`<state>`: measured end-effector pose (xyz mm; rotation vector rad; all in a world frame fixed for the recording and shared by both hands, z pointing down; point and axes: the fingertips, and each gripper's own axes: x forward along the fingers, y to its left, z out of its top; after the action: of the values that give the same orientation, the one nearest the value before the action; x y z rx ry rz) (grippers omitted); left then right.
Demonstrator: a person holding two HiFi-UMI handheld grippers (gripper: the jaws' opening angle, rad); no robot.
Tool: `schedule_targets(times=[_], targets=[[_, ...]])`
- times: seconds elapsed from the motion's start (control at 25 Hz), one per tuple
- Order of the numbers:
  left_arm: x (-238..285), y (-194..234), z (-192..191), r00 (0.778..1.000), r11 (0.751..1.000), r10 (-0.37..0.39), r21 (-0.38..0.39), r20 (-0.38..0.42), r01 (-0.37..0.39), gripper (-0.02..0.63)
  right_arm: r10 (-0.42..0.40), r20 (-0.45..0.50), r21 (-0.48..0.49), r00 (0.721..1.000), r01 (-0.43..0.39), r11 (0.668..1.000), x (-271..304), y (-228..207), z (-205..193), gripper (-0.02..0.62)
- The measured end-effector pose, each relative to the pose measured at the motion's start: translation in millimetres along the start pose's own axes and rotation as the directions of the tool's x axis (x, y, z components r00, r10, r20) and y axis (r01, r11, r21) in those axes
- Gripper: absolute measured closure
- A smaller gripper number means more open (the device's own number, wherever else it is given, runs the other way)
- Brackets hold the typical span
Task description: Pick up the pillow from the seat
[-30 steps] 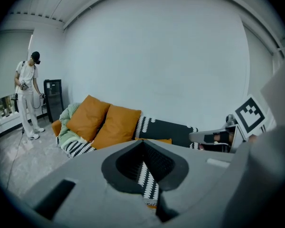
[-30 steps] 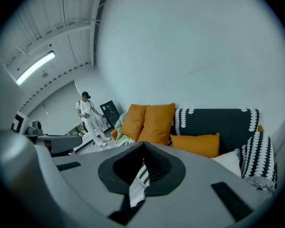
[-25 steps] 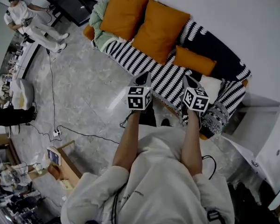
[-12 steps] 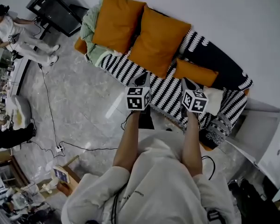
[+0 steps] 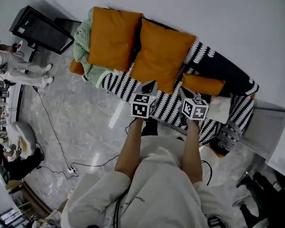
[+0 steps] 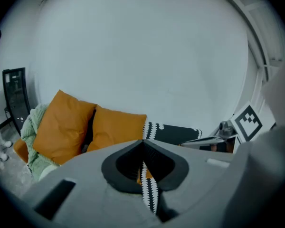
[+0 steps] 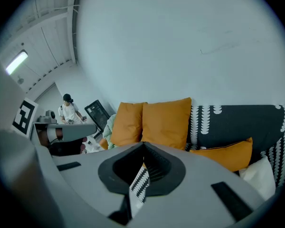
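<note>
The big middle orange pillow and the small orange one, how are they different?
The big middle pillow is large and squarish; the small pillow is long and slim. The big one leans against the sofa back; the small one lies low on the seat. Both are orange.

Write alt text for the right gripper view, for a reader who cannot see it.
The right gripper, jaws shut and empty, points at a sofa with a black-and-white patterned cover. Two large orange pillows lean on its back; a smaller orange pillow lies on the seat at right.

Bystander [image 5: 19, 75] cut off at left edge, floor clutter [image 5: 21, 139] indistinct
</note>
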<state>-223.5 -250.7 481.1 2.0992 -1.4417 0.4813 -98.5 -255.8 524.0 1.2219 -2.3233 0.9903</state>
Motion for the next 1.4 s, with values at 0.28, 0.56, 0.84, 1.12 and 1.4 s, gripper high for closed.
schedule_targets(times=[0.28,0.56,0.84,1.12,1.4], targets=[[37,42,2,0.995,0.997,-0.076,0.011,-0.066,0.077,0.597,-0.026,-0.014,0.036,1.000,0.027,0.999,60,15,15,0.589],[88,61,9,0.981,0.988,-0.148,0.020,-0.122,0.152,0.597,-0.076,-0.013,0.069,0.997,0.077,0.995,82,12,20,0.589],[133,22,-9,0.946,0.963,-0.243,0.067,-0.215,0.262,0.597,-0.157,-0.052,0.103,0.986,0.161,0.981,70,-42,3,0.589],[184,10,-62,0.920,0.946,-0.229,0.150,-0.318,0.287,0.597,-0.092,-0.082,0.103,0.992,0.101,0.990,107,-111,-27,0.589],[236,18,-81,0.933,0.971,-0.134,0.143,-0.335,0.191,0.597,0.030,-0.079,0.141,0.996,-0.019,0.990,153,-166,-39,0.589]])
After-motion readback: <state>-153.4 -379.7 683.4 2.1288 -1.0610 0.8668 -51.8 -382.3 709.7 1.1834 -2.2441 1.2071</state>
